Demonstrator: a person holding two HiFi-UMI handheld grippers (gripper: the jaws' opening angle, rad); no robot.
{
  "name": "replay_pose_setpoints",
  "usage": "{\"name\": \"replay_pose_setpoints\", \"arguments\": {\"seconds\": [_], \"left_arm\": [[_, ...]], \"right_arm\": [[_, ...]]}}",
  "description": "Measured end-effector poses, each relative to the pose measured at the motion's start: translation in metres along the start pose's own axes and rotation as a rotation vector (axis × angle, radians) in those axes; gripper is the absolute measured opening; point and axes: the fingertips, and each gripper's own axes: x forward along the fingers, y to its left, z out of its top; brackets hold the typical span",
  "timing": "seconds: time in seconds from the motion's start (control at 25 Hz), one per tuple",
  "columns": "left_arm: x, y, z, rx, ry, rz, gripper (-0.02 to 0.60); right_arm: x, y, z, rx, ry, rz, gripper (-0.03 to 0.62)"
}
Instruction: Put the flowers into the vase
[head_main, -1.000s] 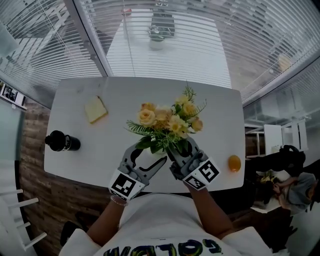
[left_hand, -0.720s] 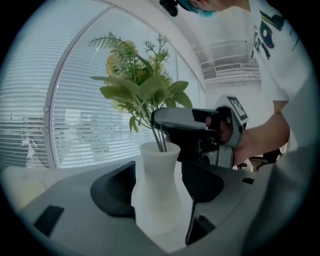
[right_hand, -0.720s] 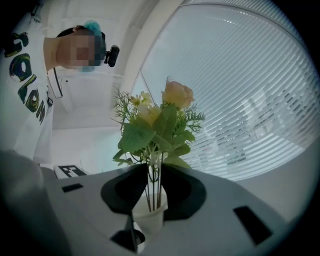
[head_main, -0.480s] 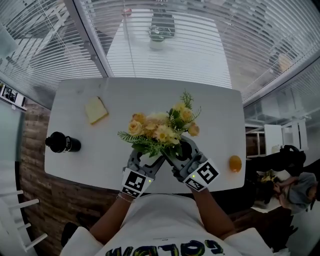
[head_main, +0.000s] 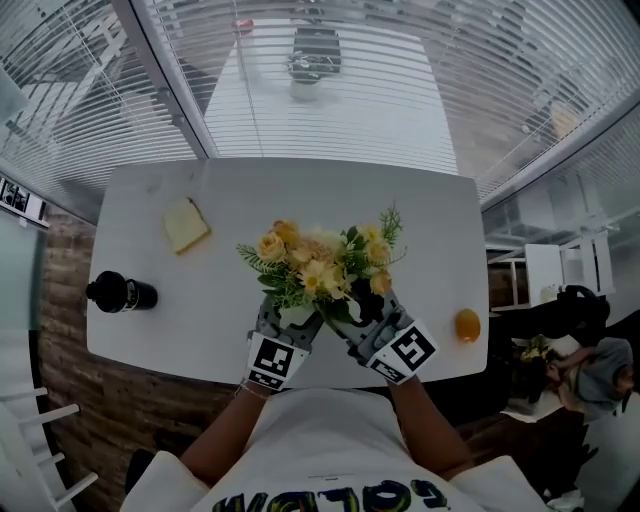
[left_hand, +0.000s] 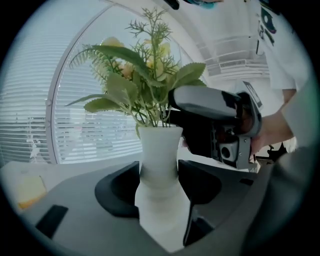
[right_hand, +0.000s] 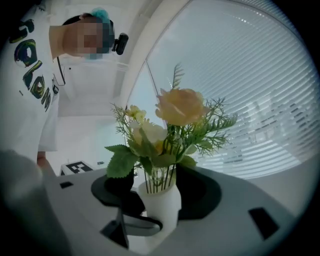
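Yellow flowers (head_main: 320, 262) are standing in a white vase (left_hand: 159, 145).
The bouquet of pale yellow roses, ferns and serrated green leaves is sitting upright, its stems reaching down through the vase's mouth. The matte vase, pinched at the waist, is staying upright near the table's (head_main: 420, 210) front edge, the left gripper's (left_hand: 158, 182) jaws pressing its waist.

A white tabletop (head_main: 420, 215) is seen from above. A pale yellow sponge (head_main: 186, 226) is laid near its far left corner. A black bottle (head_main: 122, 294) is laid on its side at the left edge, nearer the front. An orange (head_main: 467, 325) is set by the front right corner. Slatted blinds (head_main: 90, 110) are hung beyond the far edge, and a potted plant (head_main: 305, 68) is seen farther off. Wood-plank flooring (head_main: 60, 400) is shown left of the tabletop.
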Motion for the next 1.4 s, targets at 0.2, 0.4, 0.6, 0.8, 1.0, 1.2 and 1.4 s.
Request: {"name": "replay_pose_setpoints", "arguments": {"seconds": [0.2, 0.4, 0.6, 0.8, 1.0, 1.2, 1.4], "left_arm": [[0.005, 0.006, 0.003, -0.009, -0.005, 0.011, 0.253], [0.008, 0.009, 0.003, -0.008, 0.006, 0.017, 0.253], [0.004, 0.011, 0.001, -0.016, 0.024, 0.021, 0.253], [-0.013, 0.014, -0.006, -0.068, 0.024, 0.055, 0.253], [-0.039, 0.017, 0.002, -0.106, -0.016, 0.089, 0.233], [-0.065, 0.015, 0.025, -0.175, -0.086, 0.094, 0.167], [-0.087, 0.011, 0.056, -0.171, -0.145, 0.12, 0.122]], "right_arm": [[-0.002, -0.004, -0.005, -0.006, 0.043, -0.004, 0.278], [-0.011, -0.013, -0.007, -0.026, 0.08, -0.043, 0.276], [-0.022, -0.018, -0.009, -0.032, 0.108, -0.071, 0.267], [-0.033, -0.017, -0.018, 0.004, 0.136, -0.078, 0.259], [-0.044, -0.019, -0.016, -0.01, 0.149, -0.128, 0.214], [-0.06, -0.022, -0.008, -0.043, 0.173, -0.244, 0.144], [-0.077, -0.018, 0.009, -0.106, 0.201, -0.349, 0.11]]}}
